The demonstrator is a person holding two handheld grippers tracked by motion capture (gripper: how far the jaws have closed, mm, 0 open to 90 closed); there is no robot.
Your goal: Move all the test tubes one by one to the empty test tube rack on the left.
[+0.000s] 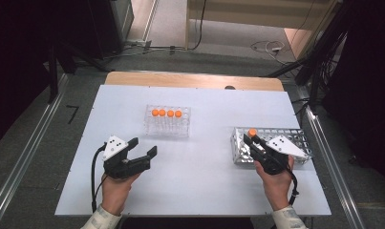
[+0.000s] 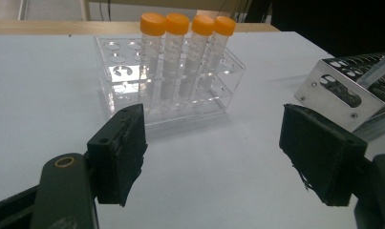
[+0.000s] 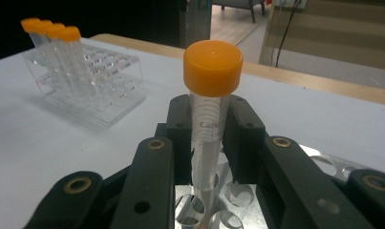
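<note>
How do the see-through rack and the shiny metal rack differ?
The clear plastic rack holds four orange-capped tubes in a row; the metal rack has one tube, gripped by the right gripper. The clear one stands mid-table, the metal one at the right. Both have rows of round holes.

Left tongs (image 1: 144,149): jaws spread wide with nothing between them, pointing forward and to the right.
Right tongs (image 1: 250,138): jaws closed, pointing forward and to the left.
Hands: each grips the rear of its own tongs.
</note>
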